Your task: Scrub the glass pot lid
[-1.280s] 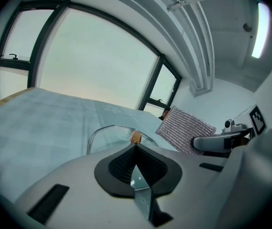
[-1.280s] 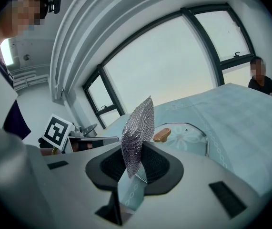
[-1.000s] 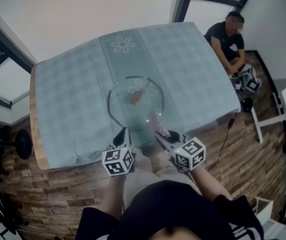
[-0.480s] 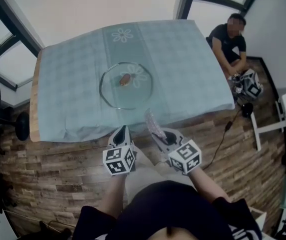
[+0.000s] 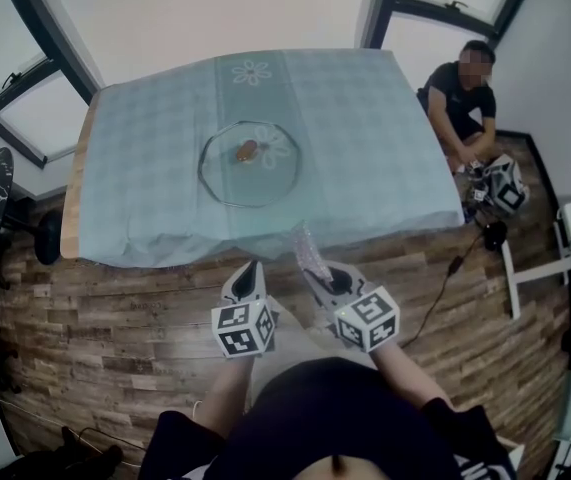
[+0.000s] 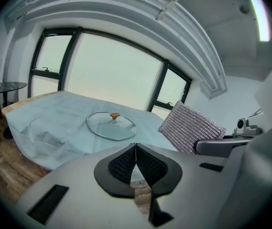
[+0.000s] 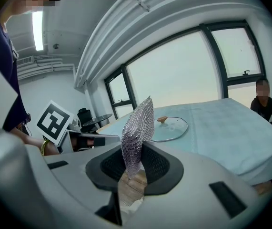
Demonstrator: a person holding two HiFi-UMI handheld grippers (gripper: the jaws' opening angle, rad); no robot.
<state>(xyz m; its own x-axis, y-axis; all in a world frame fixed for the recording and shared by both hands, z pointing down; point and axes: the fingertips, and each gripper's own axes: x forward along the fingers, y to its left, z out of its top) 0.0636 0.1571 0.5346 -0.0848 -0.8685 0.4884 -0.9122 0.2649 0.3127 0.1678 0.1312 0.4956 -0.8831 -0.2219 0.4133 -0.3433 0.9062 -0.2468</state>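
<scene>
Your right gripper point(image 7: 133, 162) has its jaws clamped on the lower edge of a silver mesh scourer point(image 7: 138, 125), which stands upright out of them; your left gripper point(image 6: 135, 149) has its jaws pressed fully together with nothing between them; both hang over the wooden floor point(image 5: 115, 308), short of the near edge of the table point(image 5: 75, 193) and well apart from the lid.

The glass pot lid point(image 5: 250, 164) lies flat, knob up, on the pale blue tablecloth point(image 5: 365, 128), a little left of the table's middle; nothing touches it.

The step in hand looks like the approach; carry the scourer in over the near edge and lay its broad face on the glass, not its thin edge; a lid on loose cloth will likely slide or bunch the cloth once you press, so part the left jaws and take the knob point(image 5: 246, 151), or pin the rim, before the first stroke; scrub in short arcs round the knob with modest pressure.

The lid is clear glass with a thin metal rim and a small brown knob at its centre; the cloth's check shows straight through it; whether it carries any dirt I cannot tell from here.
</scene>
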